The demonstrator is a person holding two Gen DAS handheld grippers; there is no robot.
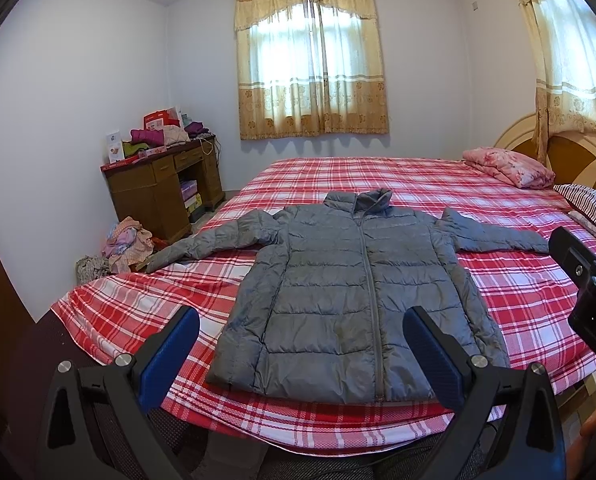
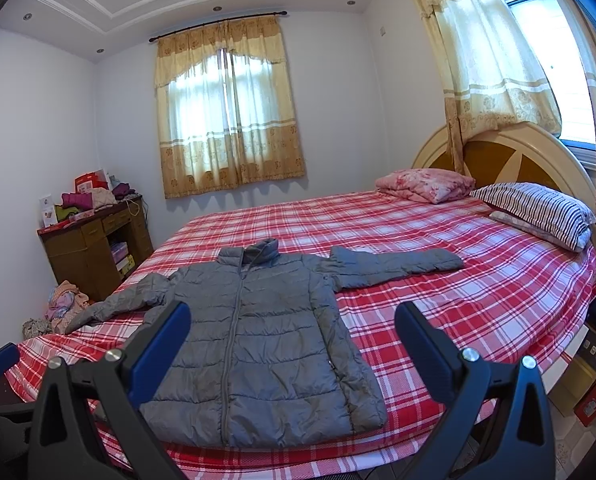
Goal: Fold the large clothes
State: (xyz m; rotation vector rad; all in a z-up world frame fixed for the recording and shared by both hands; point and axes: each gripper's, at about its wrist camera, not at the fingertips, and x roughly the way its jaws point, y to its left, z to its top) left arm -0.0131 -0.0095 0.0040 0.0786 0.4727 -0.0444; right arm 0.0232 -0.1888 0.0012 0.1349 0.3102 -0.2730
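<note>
Grey quilted puffer jacket [image 1: 349, 280] laid flat, front up, zip closed, on bed w/ red-and-white plaid sheet [image 1: 517, 292] — hem toward near edge of bed, stand-up collar pointing toward far wall. Both sleeves spread outward: one reaching toward bed edge on desk side, cuff right at the edge; other stretched toward headboard side. Seen from right wrist view, same jacket [image 2: 258, 340] sits in near-left part of bed [image 2: 477, 280], rest of sheet bare.

Left gripper [image 1: 299, 350], black frame w/ blue-padded fingers [image 1: 178, 344], spread wide, holding nothing, hovering above near edge of bed, lower part of jacket seen between its fingers; not touching fabric. Right gripper [image 2: 294, 344] likewise wide apart, nothing in it, above near edge, framing jacket's right side and bare sheet beside it. Part of right gripper's black body visible at right edge of left view; tip of a blue pad of left gripper at lower left of right view.

At head of bed: folded pink floral quilt [image 2: 425, 184], navy-and-white striped pillow [image 2: 537, 208], cream and brown arched wooden headboard [image 2: 497, 152]. Brown wooden desk [image 1: 162, 188] in far corner, piled w/ clothes and boxes; heap of clothes on floor [image 1: 126, 244] beside it. Yellow patterned curtains [image 1: 309, 60] over window on far wall.
</note>
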